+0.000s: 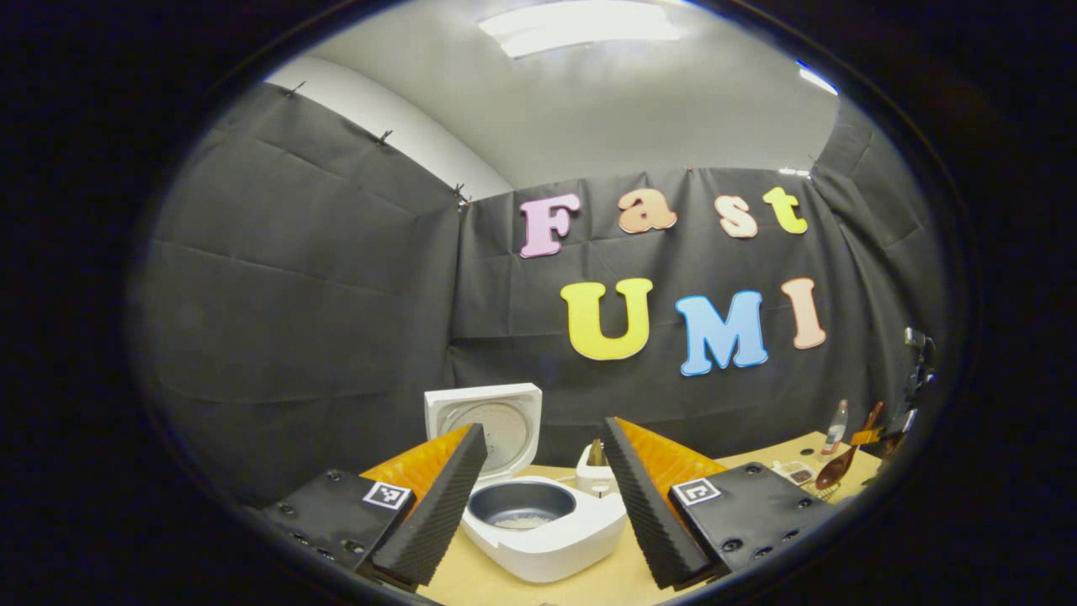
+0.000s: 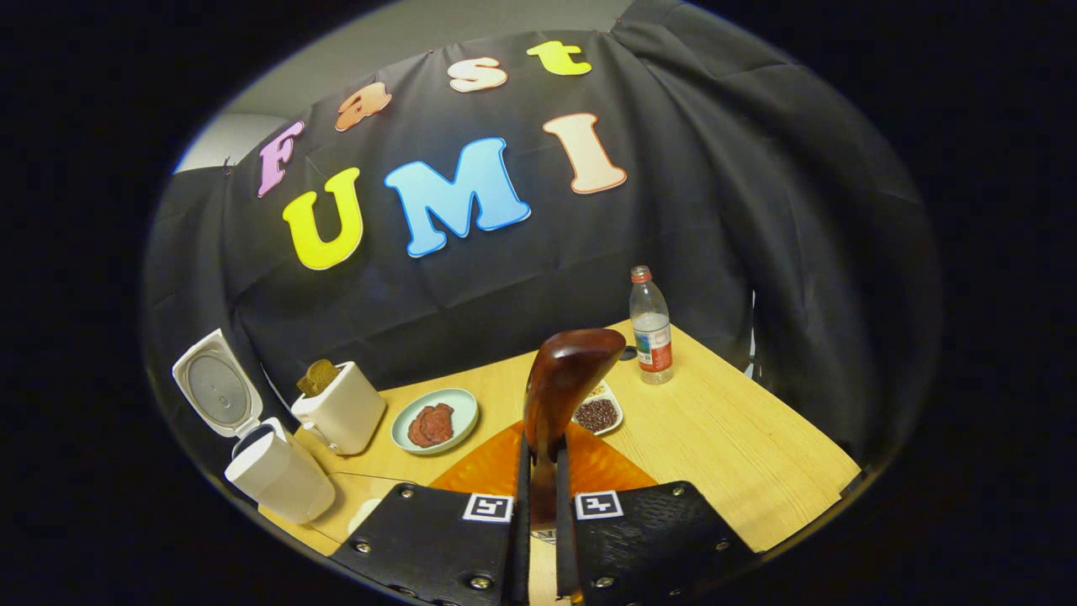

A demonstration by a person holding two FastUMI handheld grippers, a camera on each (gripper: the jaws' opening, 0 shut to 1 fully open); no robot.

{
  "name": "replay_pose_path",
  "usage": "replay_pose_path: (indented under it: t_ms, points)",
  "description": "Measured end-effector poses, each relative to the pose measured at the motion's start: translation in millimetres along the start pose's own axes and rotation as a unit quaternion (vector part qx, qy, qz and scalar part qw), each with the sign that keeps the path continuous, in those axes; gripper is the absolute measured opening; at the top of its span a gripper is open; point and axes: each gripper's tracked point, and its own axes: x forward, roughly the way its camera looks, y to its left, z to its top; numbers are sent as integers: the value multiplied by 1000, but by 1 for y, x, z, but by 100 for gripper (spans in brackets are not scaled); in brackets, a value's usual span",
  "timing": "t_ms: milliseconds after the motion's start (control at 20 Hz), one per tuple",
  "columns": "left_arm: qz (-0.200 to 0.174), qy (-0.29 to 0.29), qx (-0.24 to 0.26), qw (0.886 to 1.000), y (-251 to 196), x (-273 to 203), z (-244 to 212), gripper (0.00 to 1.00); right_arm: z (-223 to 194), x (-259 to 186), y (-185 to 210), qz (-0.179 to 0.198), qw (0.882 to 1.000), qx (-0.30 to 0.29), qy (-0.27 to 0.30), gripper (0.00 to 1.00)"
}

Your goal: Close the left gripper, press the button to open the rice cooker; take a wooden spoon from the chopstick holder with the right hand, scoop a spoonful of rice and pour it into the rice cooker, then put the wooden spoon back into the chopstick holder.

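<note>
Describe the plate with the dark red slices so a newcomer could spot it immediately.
On the wooden table, look right of the white toaster, in front of the black cloth wall. The round pale green plate lies flat there, holding dark red slices; the smaller dish beyond the spoon holds dark beans.

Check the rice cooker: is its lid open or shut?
Open. The rice cooker's lid stands raised behind the exposed inner pot.

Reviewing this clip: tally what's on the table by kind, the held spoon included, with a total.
Rice cooker, lid open: 1
Toaster with bread in its slot: 1
Plate of reddish food: 1
Small dish of dark beans: 1
Plastic bottle: 1
Wooden spoon, gripped by the right gripper: 1
Total: 6
</note>
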Motion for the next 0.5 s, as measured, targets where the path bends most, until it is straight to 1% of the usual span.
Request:
replay_pose_path:
  t_ms: [100, 150, 250, 500]
  points:
    - [-7, 2, -5, 1000, 7, 7, -3, 97, 4, -7, 24, 16, 1000, -1, -7, 13]
    - [-11, 4, -8, 1000, 11, 10, -5, 94, 4, -10, 37, 25, 1000, -3, -10, 13]
    - [-16, 5, -11, 1000, 21, 13, -9, 97, 3, -13, 63, 42, 999, -7, -14, 13]
    - [-20, 10, -7, 1000, 52, 21, -16, 97, -27, -9, 113, 67, 998, -18, 1, 13]
